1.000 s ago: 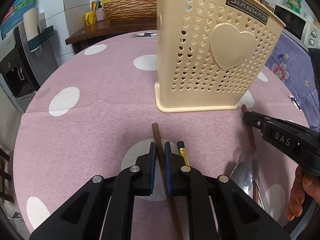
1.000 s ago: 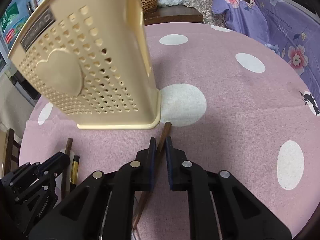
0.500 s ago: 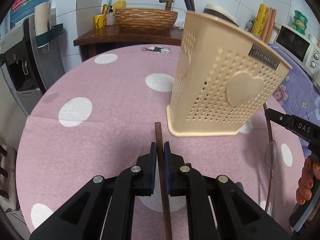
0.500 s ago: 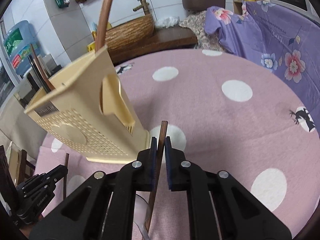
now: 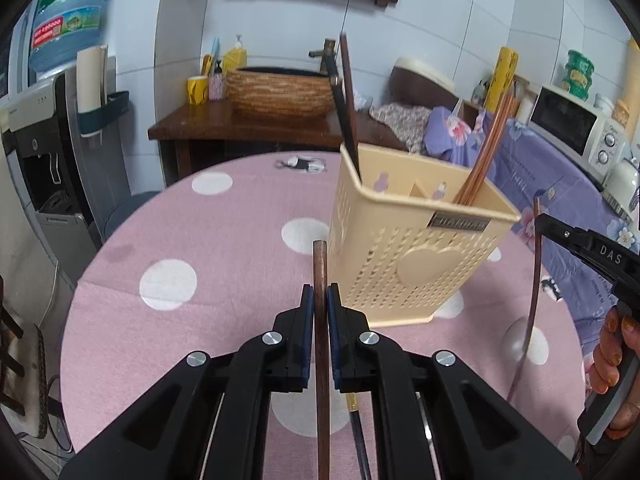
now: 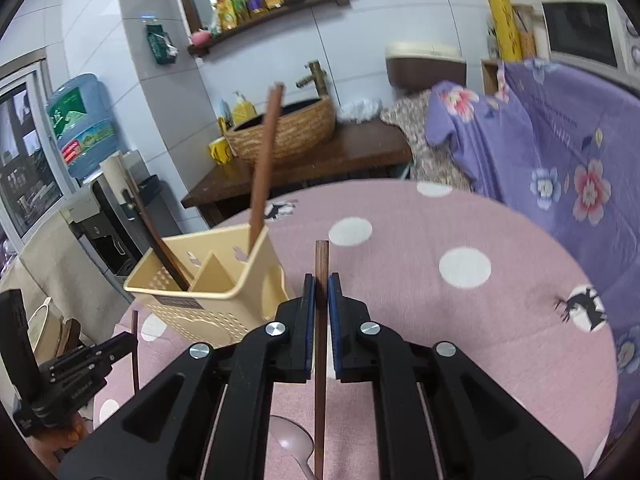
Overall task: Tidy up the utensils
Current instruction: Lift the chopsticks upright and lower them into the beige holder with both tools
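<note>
Pink polka-dot surface (image 5: 224,320) carries a beige perforated plastic utensil basket (image 5: 408,256) holding upright sticks, just beyond the left gripper (image 5: 320,312) and right gripper (image 6: 321,308), each with jaws clamped on 1 brown wooden-handled utensil (image 5: 321,276).

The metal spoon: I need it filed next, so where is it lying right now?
In the right wrist view the metal spoon lies on the pink dotted tablecloth at the bottom edge, just left of the wooden stick clamped in the right gripper.

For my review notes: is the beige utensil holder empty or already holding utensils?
Already holding utensils: the utensil holder has dark handles standing in one compartment and reddish sticks in another.
</note>
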A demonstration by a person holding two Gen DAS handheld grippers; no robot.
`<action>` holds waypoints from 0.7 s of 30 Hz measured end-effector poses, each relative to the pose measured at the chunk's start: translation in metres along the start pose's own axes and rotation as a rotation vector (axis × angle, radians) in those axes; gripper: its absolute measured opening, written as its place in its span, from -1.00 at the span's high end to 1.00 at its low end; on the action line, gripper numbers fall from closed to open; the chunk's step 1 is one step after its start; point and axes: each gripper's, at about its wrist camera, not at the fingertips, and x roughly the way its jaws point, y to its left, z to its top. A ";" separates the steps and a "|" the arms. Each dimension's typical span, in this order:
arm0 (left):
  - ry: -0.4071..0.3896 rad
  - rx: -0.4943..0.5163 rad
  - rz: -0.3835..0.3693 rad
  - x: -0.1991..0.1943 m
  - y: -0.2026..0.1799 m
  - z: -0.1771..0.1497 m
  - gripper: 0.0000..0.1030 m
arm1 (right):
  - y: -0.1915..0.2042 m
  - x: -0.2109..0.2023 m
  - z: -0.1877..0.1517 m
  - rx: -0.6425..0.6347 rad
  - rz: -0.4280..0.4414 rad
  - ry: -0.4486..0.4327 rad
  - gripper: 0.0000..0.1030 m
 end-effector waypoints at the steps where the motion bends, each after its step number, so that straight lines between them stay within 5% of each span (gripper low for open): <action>1: -0.019 0.000 -0.003 -0.007 0.000 0.002 0.84 | 0.002 -0.006 0.002 -0.009 0.007 -0.014 0.85; 10: -0.138 0.019 -0.014 -0.053 -0.008 0.019 0.84 | 0.014 -0.056 0.025 -0.077 0.047 -0.115 0.85; 21: -0.172 0.038 -0.009 -0.069 -0.010 0.025 0.84 | 0.023 -0.067 0.030 -0.119 0.068 -0.120 0.86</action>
